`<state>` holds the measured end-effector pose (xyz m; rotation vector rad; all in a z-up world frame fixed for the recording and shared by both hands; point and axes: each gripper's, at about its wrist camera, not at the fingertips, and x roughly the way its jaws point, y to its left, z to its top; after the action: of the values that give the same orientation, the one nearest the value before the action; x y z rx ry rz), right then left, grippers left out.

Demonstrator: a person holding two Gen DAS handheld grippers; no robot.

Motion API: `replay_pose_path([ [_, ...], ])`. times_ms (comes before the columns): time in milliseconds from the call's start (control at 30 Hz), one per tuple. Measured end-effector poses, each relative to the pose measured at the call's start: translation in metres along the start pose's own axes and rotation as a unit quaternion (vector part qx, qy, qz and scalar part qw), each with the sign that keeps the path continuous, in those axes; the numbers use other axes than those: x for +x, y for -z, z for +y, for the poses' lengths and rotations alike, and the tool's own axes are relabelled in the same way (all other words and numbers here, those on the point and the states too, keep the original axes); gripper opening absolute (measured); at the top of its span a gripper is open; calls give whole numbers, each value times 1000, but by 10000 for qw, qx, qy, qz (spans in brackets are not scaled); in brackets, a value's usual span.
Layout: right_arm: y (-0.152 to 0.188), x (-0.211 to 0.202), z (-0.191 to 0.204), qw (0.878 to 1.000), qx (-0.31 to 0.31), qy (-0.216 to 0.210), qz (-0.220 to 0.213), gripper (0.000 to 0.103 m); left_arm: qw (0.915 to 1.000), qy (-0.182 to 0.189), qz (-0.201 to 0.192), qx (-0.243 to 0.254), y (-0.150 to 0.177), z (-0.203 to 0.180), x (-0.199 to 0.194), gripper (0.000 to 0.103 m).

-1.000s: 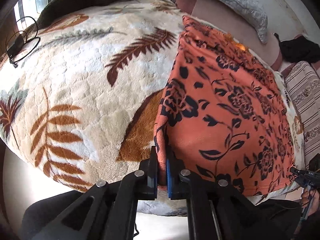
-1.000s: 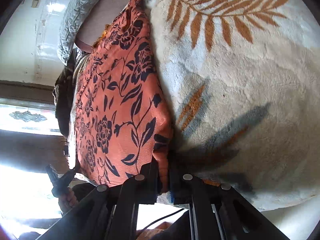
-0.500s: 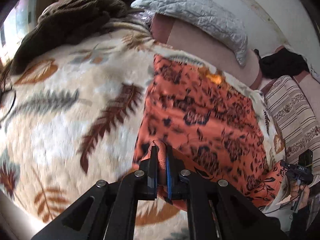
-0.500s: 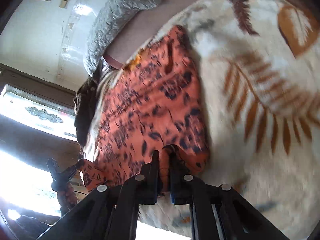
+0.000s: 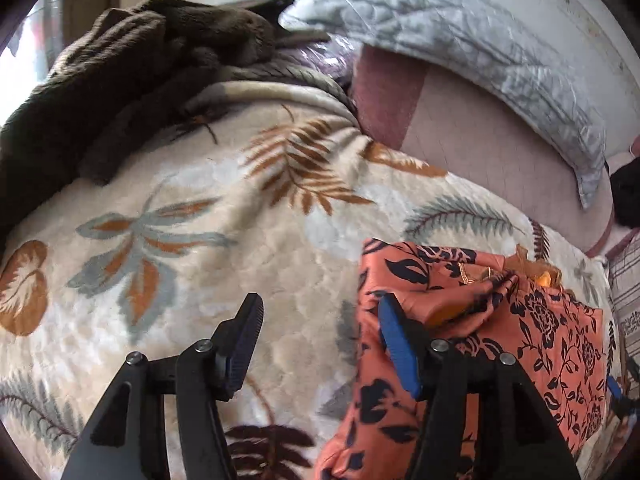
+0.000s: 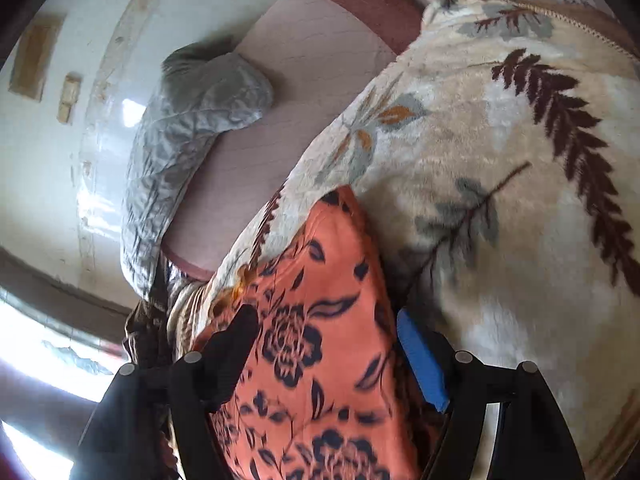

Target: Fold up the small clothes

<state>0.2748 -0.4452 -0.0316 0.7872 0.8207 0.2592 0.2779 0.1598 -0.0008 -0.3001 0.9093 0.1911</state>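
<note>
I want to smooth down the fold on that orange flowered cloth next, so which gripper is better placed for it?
Right, probably. The right gripper has the orange cloth between its opening jaws; the left gripper opens mostly over the blanket, beside the cloth's edge.

Soft daylight, blown-out window glare, fisheye edge warping, slight motion blur

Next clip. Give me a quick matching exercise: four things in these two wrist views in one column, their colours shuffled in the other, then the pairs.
Things:
1. floral garment
2. leaf-print blanket
3. quilted pillow
4. heaped plush throw

Colours:
A. dark brown
B. cream with rust and grey leaves
C. orange with black flowers
D. pale grey

Pairs: 1-C, 2-B, 3-D, 4-A
</note>
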Motion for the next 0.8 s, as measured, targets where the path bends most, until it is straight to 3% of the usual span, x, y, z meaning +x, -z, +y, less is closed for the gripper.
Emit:
replay_pose_path([
  [100,61,-42,0,9999,-143,35,70,75,9993,136,-320,-141,36,28,-49,68],
  [167,101,-55,-10,9997,110,-32,201,75,9978,484,-262,-381,72,39,-69,71],
  [233,122,-48,-20,9986,293,81,427,76,9968,655,58,-449,105,33,-69,71],
  [367,114,-27,-21,9985,514,-12,194,76,9959,713,505,-243,134,-2,-32,71],
  [500,99,-4,-23,9968,774,208,28,75,9975,330,361,-505,128,-19,-11,78],
  [533,97,-2,-20,9964,798,262,-67,72,9970,334,402,-579,124,-22,-10,72],
  [567,95,1,-18,9958,862,289,-100,57,9952,503,461,-708,119,-21,-8,33],
  [600,91,6,-18,9952,923,304,-71,15,9935,570,605,-777,113,-23,-5,15],
  [700,82,17,-9,9938,947,576,-21,10,9929,390,718,-862,98,-30,-12,13],
  [800,72,-11,32,9972,518,474,-269,9,9949,514,341,-799,86,-33,-55,12],
])
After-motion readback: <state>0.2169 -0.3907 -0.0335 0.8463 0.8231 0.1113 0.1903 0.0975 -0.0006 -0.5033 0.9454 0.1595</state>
